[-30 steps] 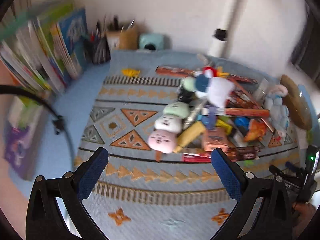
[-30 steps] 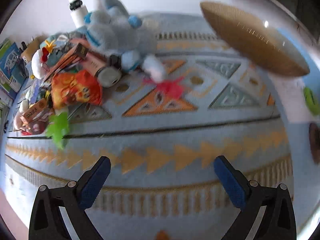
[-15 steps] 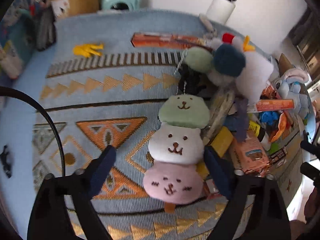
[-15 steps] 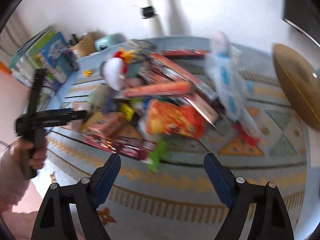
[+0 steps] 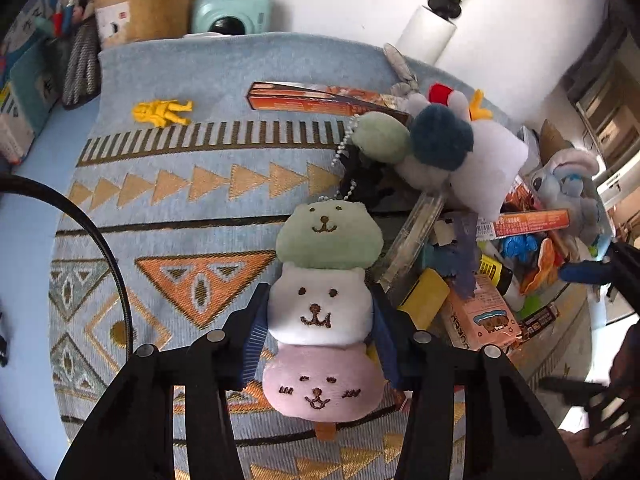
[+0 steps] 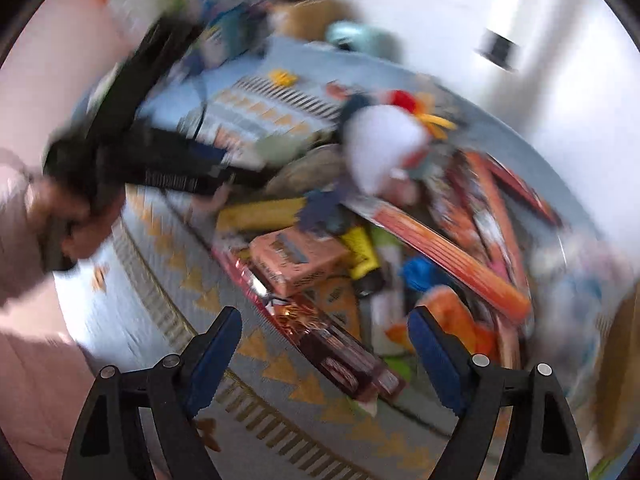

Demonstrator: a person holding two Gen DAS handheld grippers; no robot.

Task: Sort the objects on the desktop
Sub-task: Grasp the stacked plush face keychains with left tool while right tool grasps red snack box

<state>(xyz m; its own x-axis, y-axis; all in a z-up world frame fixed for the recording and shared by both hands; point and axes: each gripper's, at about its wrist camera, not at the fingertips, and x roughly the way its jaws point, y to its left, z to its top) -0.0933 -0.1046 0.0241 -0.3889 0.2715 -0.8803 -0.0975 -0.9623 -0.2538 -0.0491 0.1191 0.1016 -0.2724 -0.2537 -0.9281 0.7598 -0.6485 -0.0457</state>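
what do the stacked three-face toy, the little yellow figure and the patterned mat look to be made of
Stacked three-face toy: soft plush fabric, matte and fuzzy, with stitched faces and a bead chain at its top. Yellow figure: probably moulded plastic or rubber, one solid colour with a slight sheen. Patterned mat: woven textile, its ribbed weave visible, matte.

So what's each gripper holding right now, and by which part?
The left gripper has just been closing on the three-bear plush, its fingers flanking the white middle bear. The right gripper is open and holds nothing.
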